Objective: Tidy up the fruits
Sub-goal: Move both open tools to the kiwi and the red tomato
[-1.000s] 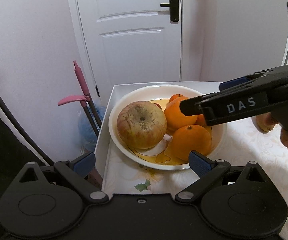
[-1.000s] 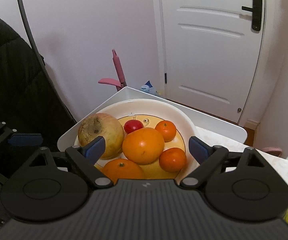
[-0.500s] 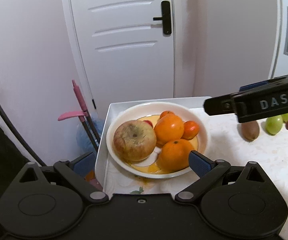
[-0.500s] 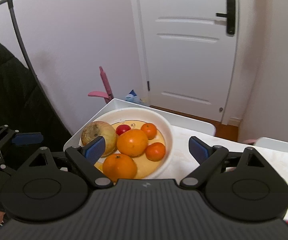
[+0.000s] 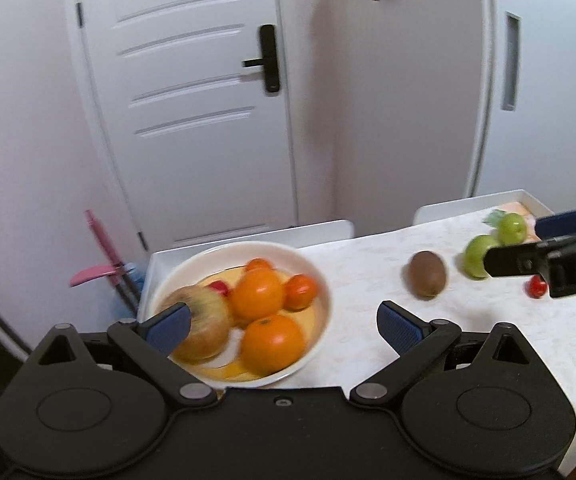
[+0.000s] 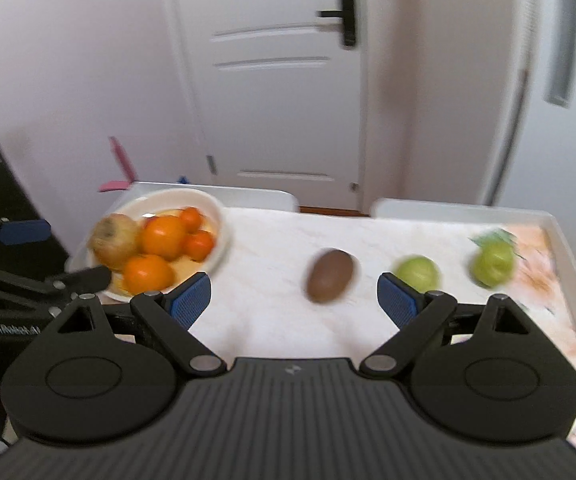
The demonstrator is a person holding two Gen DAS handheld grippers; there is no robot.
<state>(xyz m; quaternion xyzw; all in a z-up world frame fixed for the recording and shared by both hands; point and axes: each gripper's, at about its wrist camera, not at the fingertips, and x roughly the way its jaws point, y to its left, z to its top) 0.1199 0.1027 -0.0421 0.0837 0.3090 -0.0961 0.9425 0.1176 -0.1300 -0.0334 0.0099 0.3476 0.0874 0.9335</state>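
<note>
A white bowl (image 5: 319,280) (image 6: 220,208) at the table's left end holds a large apple (image 5: 208,320), several oranges (image 5: 258,294) and a small red fruit. A brown kiwi (image 5: 427,274) (image 6: 329,276), two green apples (image 5: 477,254) (image 6: 417,272) (image 6: 491,264) and a cherry tomato (image 5: 536,286) lie on the table to the right. My left gripper (image 5: 284,322) is open and empty just before the bowl. My right gripper (image 6: 293,300) is open and empty, with the kiwi a little beyond its fingers.
The table (image 6: 264,248) carries a pale floral cloth and has raised white edges. A white door (image 5: 192,100) and walls stand behind it. A pink-handled tool (image 5: 100,248) leans by the table's left end. A black chair (image 6: 4,200) is at the left.
Both grippers have pulled back and swung right, away from the bowl. The kiwi, green apples and tomato have come into view. Both stay open and empty.
</note>
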